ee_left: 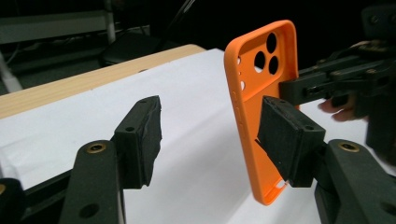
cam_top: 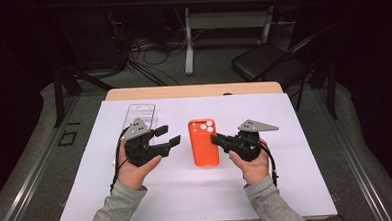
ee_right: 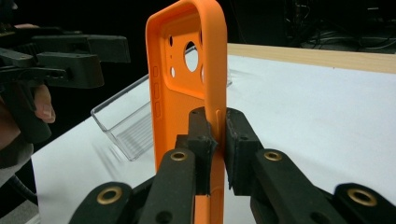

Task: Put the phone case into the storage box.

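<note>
The right gripper (ee_right: 217, 140) clamped the edge of an unmarked orange phone case (ee_right: 187, 93), while the left gripper (ee_left: 210, 135) stood open beside it.

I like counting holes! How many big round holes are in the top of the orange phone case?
3. On the orange phone case, two big holes sit one above the other, and the third sits beside them, all in the camera corner. Smaller holes are nearby.

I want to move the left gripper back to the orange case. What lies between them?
Nothing: in the high view only bare white sheet separates the open left gripper from the orange phone case, which the right gripper pinches.
</note>
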Demonstrator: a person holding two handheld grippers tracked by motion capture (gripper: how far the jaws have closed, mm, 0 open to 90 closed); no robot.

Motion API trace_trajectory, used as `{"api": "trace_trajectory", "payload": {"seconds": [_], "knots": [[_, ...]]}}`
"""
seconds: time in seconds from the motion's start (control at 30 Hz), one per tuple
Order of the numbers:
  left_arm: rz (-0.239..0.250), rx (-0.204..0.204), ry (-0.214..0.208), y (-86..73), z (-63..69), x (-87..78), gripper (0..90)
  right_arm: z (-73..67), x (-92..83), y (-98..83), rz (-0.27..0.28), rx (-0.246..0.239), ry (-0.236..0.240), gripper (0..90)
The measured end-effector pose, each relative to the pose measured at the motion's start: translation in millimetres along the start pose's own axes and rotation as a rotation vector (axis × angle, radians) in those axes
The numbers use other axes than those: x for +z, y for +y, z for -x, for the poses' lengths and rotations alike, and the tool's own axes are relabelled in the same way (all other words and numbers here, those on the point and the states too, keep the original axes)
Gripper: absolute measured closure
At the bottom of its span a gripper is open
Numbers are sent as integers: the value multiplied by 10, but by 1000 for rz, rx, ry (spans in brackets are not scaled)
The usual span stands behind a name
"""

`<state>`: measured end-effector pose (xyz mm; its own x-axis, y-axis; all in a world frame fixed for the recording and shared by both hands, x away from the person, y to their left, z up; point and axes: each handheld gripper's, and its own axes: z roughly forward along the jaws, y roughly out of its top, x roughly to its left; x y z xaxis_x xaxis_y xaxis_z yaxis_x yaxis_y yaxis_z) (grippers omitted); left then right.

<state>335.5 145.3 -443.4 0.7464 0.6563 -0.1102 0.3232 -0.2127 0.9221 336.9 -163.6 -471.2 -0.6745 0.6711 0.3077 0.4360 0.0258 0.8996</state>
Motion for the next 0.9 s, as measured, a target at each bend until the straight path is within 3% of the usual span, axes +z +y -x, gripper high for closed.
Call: {"api": "trace_trajectory", "payload": {"seconds": [0.9], "knots": [[-94,169,135,14,178,65,373,-230,119,-64,-85,-131,-59,825]]}}
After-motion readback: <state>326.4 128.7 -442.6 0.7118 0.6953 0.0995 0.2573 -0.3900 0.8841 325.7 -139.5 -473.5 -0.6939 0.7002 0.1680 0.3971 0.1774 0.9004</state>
